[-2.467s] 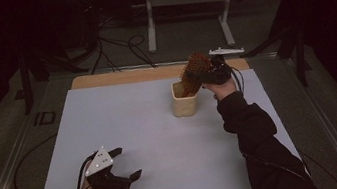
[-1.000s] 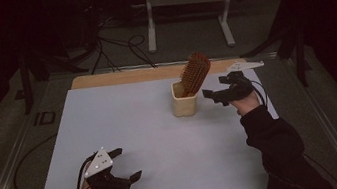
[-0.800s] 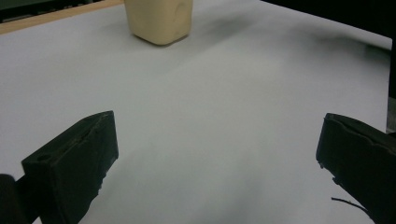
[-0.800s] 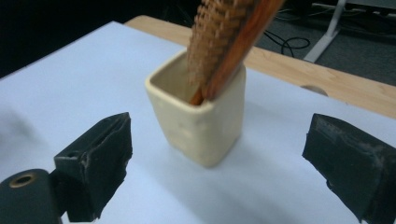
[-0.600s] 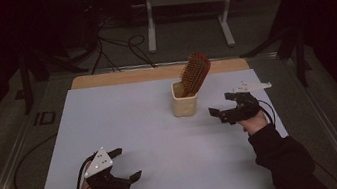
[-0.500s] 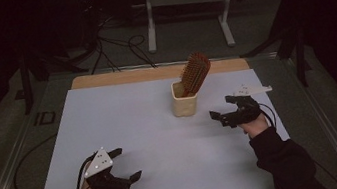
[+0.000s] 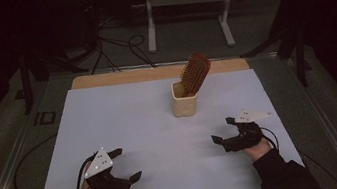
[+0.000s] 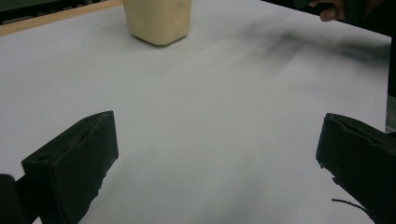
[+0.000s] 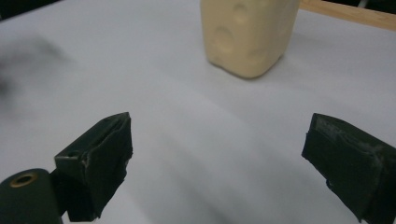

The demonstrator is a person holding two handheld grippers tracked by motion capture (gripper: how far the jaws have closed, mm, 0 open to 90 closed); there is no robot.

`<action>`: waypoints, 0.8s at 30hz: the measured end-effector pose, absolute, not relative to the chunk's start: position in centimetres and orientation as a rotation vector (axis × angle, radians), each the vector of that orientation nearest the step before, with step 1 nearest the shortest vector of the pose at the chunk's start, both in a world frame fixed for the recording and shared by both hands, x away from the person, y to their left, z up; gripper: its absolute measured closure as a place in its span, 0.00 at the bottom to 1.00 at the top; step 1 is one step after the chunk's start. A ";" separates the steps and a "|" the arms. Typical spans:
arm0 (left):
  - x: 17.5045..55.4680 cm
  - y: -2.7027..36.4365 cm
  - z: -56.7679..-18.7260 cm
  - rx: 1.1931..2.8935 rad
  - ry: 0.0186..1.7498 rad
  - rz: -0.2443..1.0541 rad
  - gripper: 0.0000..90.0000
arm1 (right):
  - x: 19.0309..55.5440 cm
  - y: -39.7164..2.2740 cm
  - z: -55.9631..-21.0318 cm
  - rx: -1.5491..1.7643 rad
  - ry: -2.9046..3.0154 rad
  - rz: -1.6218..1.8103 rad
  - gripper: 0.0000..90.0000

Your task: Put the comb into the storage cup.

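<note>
Both tongs gape wide, holding nothing: left gripper (image 7: 125, 164), right gripper (image 7: 223, 130). Hairbrush (image 7: 194, 73) stands tilted in the cream cup (image 7: 184, 104), ahead of both, nearer the right one. Cup probably light; a careless jaw nudge could tip it.

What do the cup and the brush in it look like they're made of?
The cup: cream, matte, probably ceramic or plastic, with shallow round dimples moulded into its side. The brush: reddish-brown body, likely wood, though the dim high view leaves that open.
</note>
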State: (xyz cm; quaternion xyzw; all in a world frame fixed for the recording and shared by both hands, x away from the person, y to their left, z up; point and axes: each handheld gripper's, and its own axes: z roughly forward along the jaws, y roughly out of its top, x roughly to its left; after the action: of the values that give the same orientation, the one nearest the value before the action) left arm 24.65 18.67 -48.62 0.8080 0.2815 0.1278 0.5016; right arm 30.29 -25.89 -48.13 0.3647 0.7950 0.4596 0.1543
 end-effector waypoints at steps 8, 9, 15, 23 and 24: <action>24.6 18.7 -48.7 1.956 0.678 0.311 0.00 | 28.1 -26.7 -49.7 0.968 2.314 1.332 0.08; 24.6 18.7 -48.7 1.954 0.677 0.308 0.00 | 27.9 -26.9 -49.8 0.960 2.318 1.329 0.08; 24.6 18.7 -48.8 1.958 0.675 0.312 0.00 | 26.9 -28.0 -50.4 0.948 2.292 1.319 0.08; 24.6 18.6 -49.0 1.962 0.670 0.313 0.00 | 26.0 -28.9 -50.7 0.954 2.262 1.266 0.08; 24.5 18.6 -49.0 1.963 0.668 0.317 0.00 | 26.0 -29.0 -50.8 0.944 2.259 1.235 0.08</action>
State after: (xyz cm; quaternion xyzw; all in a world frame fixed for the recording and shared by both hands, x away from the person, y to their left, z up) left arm 24.53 18.60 -48.95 0.8112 0.2761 0.1308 0.4986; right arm 26.01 -29.05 -50.81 0.3375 0.8073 0.4416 0.1984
